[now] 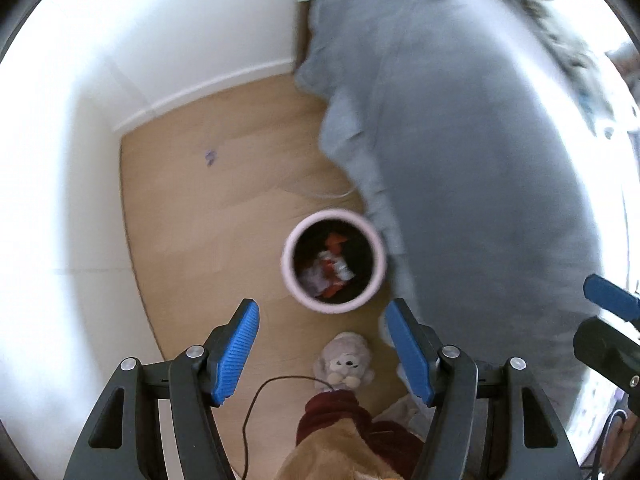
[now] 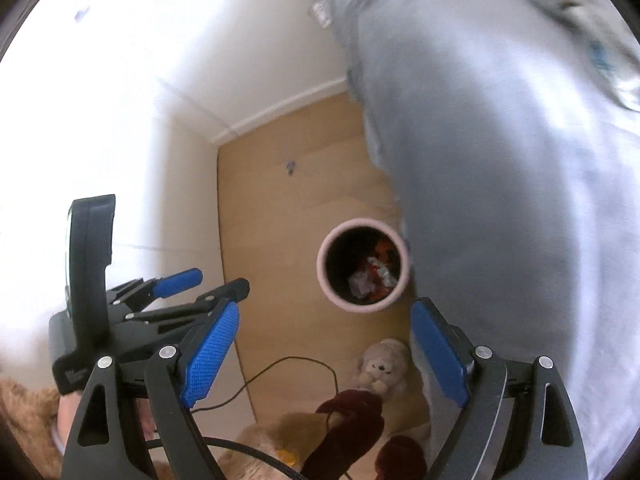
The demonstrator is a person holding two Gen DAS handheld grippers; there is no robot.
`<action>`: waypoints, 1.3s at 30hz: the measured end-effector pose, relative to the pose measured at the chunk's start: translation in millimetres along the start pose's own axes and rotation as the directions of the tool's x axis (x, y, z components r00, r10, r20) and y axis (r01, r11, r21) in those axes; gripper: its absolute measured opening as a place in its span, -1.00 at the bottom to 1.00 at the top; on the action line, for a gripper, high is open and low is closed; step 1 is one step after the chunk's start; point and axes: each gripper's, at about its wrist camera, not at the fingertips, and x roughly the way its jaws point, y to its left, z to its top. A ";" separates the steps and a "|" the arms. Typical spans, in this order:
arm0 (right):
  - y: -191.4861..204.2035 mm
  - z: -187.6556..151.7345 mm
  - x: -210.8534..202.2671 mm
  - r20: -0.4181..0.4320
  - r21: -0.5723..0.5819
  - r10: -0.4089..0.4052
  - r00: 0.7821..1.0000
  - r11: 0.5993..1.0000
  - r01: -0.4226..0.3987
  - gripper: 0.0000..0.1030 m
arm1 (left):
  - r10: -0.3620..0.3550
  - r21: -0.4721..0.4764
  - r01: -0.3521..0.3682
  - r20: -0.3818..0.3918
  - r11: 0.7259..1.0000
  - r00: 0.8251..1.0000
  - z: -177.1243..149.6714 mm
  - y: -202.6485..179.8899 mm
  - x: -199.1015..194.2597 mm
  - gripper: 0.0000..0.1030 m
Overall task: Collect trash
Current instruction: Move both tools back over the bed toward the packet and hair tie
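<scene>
Pink-rimmed trash bin sits on the wood floor, right up against the grey bedding that hangs down on its right side. Seen from above; inside there's crumpled white and red-orange trash at the bottom, dark interior otherwise. Same bin in the right wrist view, same contents.

One small purple scrap lies loose on the floor, well apart from the bin, toward the white skirting and wall corner. Right wrist view shows it too, blurred, can't tell what it is.

My left gripper hangs above the floor just short of the bin, jaws spread wide, nothing between the blue pads. My right gripper same story: spread wide, empty, bin ahead of it and slightly right. Left gripper also shows at the left of the right wrist view; right one pokes into the right edge of the left view.

Below the grippers: a small grey-beige plush toy on the floor near the bin, a thin black cable looping past it, and dark red fabric over a tan fuzzy thing at the bottom edge. Both views are motion-blurred.
</scene>
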 end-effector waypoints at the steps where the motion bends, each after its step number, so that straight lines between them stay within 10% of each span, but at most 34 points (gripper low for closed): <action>1: -6.2 -3.0 -11.3 0.015 0.019 -0.001 1.000 1.000 0.001 0.68 | -0.011 0.021 0.011 0.008 1.000 1.000 3.2 -13.3 -6.1 0.31; 7: -80.3 -37.3 -96.7 0.135 0.243 -0.019 0.991 0.970 -0.015 0.68 | -0.113 0.228 0.102 0.033 0.968 0.993 8.2 -129.7 -40.7 0.32; 13: -154.9 -96.9 -172.8 0.243 0.412 -0.099 0.965 0.911 -0.011 0.68 | -0.247 0.456 0.232 -0.027 0.859 0.969 -16.9 -284.9 -69.4 0.33; 27: -368.1 -323.9 -277.7 0.233 0.887 -0.405 0.884 0.462 -0.023 0.69 | -0.272 0.840 0.269 -0.151 0.472 0.950 -131.2 -609.5 -50.0 0.46; 33: -437.8 -408.2 -296.4 0.147 0.958 -0.462 0.875 0.286 -0.010 0.69 | -0.190 0.893 0.248 -0.188 0.376 0.964 -184.0 -682.9 -18.3 0.47; 39: -506.5 -455.8 -285.0 0.079 0.981 -0.441 0.894 0.195 0.010 0.69 | -0.134 0.907 0.223 -0.187 0.358 0.973 -214.1 -721.5 5.9 0.47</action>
